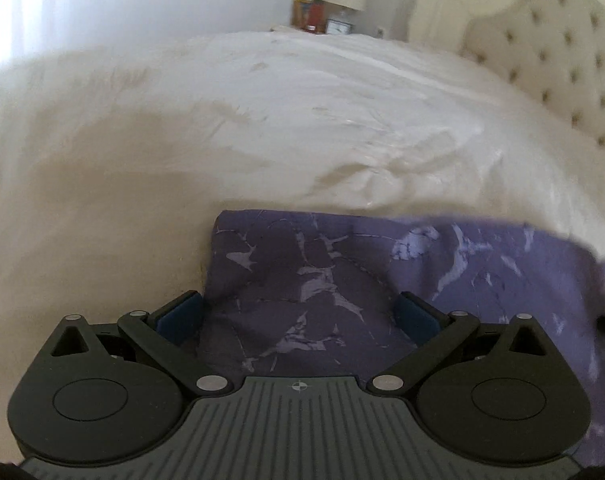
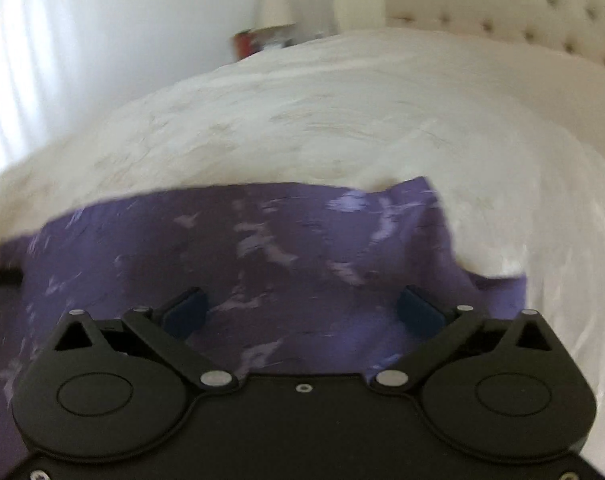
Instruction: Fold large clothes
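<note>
while both grippers hang over the purple garment (image 1: 342,280) spread on the white bed (image 1: 262,120), the left gripper (image 1: 298,312) and right gripper (image 2: 302,308) stand wide, holding nothing. if either closes on just the top layer or too far in from an edge, i'd expect a crooked, bunched fold.

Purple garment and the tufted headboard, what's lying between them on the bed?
Only bare, rumpled white bedding lies between the purple garment and the tufted headboard; nothing rests on that stretch. Both wrist views show it.
</note>
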A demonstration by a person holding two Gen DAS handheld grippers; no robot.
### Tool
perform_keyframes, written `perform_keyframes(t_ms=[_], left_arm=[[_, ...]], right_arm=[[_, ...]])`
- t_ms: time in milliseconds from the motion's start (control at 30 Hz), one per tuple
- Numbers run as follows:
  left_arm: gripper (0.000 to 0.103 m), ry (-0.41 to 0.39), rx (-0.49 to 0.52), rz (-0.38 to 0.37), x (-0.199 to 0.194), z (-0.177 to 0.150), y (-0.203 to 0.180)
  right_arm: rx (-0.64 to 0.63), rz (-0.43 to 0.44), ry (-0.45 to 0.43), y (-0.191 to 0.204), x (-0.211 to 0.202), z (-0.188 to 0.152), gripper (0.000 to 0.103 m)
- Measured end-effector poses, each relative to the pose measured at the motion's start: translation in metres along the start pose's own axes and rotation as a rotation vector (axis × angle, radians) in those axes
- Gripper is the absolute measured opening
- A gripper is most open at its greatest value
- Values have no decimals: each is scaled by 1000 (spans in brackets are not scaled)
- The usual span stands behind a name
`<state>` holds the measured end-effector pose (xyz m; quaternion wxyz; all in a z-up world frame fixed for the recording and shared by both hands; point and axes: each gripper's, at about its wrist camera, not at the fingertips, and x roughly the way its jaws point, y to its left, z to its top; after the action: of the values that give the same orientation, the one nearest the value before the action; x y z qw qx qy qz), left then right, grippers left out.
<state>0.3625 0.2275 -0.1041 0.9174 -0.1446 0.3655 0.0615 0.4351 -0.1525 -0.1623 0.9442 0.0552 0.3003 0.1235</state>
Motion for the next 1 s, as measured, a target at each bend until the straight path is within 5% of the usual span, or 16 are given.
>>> perform_keyframes(t_ms=[467, 667, 833, 1000], left_arm=[[103, -76, -12, -11, 1, -9, -5], [103, 13, -7, -8, -3, 1, -8], [103, 47, -22, -83, -43, -10, 7], [103, 7, -9, -101, -107, -39, 29]], right_arm=[[79, 34, -98, -14, -10, -18, 101], [68, 34, -48, -12, -7, -14, 101], [-9, 73, 61, -13, -31, -11, 102], [-34, 64, 5, -32, -94, -32, 102]])
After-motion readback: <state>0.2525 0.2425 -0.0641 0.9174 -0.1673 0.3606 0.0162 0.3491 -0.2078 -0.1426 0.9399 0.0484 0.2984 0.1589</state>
